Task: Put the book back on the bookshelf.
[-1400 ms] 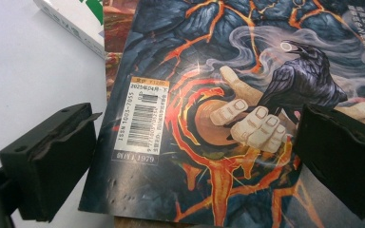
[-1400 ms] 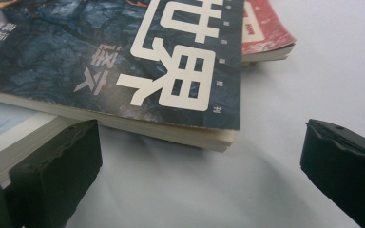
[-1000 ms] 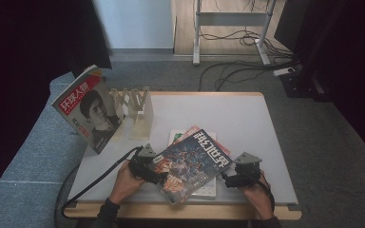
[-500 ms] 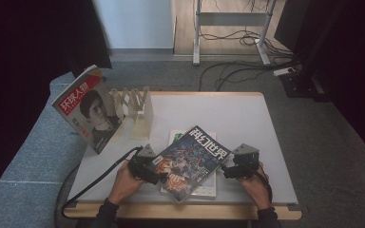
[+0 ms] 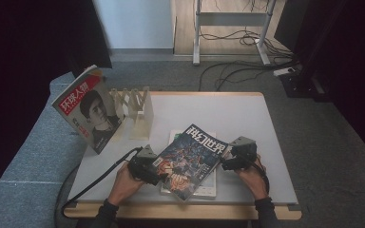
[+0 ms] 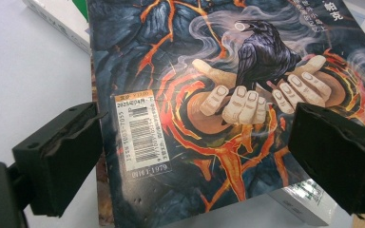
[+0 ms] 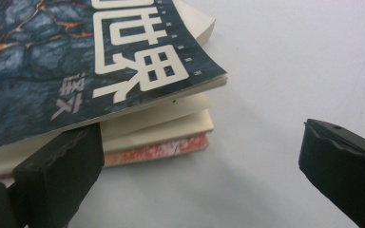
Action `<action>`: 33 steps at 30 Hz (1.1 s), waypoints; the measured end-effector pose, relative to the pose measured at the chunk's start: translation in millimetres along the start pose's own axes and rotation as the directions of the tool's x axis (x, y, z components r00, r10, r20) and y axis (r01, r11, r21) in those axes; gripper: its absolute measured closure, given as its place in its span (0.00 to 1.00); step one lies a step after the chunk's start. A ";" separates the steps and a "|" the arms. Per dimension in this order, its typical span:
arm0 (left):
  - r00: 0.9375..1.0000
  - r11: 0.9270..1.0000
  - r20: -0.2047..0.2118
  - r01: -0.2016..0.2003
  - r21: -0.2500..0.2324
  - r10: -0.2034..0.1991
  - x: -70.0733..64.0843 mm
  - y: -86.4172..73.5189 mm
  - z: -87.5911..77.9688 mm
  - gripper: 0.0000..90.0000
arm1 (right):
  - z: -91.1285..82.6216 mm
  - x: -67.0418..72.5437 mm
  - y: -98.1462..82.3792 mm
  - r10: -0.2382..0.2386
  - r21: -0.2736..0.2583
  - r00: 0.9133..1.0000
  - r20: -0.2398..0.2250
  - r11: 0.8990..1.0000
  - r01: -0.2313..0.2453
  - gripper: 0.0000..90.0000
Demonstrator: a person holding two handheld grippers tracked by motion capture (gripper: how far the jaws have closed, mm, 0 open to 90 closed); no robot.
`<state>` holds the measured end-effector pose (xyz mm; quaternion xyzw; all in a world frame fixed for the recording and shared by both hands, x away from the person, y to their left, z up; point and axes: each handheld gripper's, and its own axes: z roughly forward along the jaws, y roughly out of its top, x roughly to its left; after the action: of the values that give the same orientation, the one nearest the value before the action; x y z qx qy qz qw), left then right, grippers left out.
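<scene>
While both grippers flank the magazine (image 5: 190, 159):
Left gripper (image 6: 190, 161): fingers spread wide over its cover.
Right gripper (image 7: 199, 175): fingers agape at its corner.
Stack (image 7: 171, 133): beneath it.

A: How many magazines, counted from the wooden rack (image 5: 132, 105)?

B: Two: one portrait-cover magazine (image 5: 89, 109) propped against the rack's left side, one dark-cover magazine (image 5: 189, 160) in front of the rack on a stack of books (image 5: 210, 187).

A: Books in that stack?

B: At least three in the right gripper view.

A: Hand-held grippers?

B: Two: left hand-held gripper (image 5: 145, 165), right hand-held gripper (image 5: 237, 153).
</scene>
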<state>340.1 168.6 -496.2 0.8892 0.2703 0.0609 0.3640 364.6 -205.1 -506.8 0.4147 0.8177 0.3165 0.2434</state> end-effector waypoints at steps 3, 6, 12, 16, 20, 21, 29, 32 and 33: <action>1.000 1.000 -0.001 -0.005 0.000 0.005 -1.0 -0.3 0.0 0.05 | 2.8 -2.2 5.2 0.003 0.003 1.000 0.010 1.000 -0.003 0.01; 1.000 1.000 -0.001 -0.005 0.000 0.005 -2.0 -0.5 0.0 0.06 | 6.0 -4.8 7.9 0.002 0.005 1.000 0.015 1.000 -0.002 0.01; 1.000 1.000 0.008 0.002 -0.002 -0.002 -2.6 -0.8 2.1 0.06 | 13.7 -10.6 13.8 0.011 0.006 1.000 0.020 1.000 -0.011 0.01; 1.000 1.000 0.015 0.002 -0.001 -0.002 -3.4 -0.8 1.8 0.06 | 19.7 -14.8 18.7 0.017 0.008 1.000 0.021 1.000 -0.017 0.01; 1.000 1.000 0.021 -0.002 0.001 0.002 -5.5 -1.1 1.5 0.06 | 26.2 -18.9 23.9 0.024 0.006 0.999 0.023 1.000 -0.024 0.01; 1.000 1.000 0.021 -0.001 0.000 0.001 -6.5 -1.3 1.6 0.06 | 27.7 -20.0 25.4 0.023 0.007 0.999 0.027 1.000 -0.023 0.01; 0.999 1.000 0.039 -0.012 -0.013 0.012 -18.2 -3.1 2.9 0.06 | 39.7 -27.5 35.2 0.037 0.004 0.998 0.043 0.999 -0.037 0.02; 0.999 1.000 0.047 -0.016 -0.019 0.017 -20.4 -3.6 3.2 0.06 | 42.9 -30.3 36.9 0.044 0.009 0.998 0.048 0.999 -0.044 0.03; 0.999 1.000 0.043 -0.015 -0.021 0.016 -19.9 -3.5 2.9 0.06 | 43.2 -30.9 37.2 0.044 0.013 0.998 0.047 0.999 -0.044 0.03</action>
<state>322.6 158.4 -499.0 0.8886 0.2549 0.0471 0.3783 429.3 -200.3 -505.3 0.4415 0.8046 0.3065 0.2525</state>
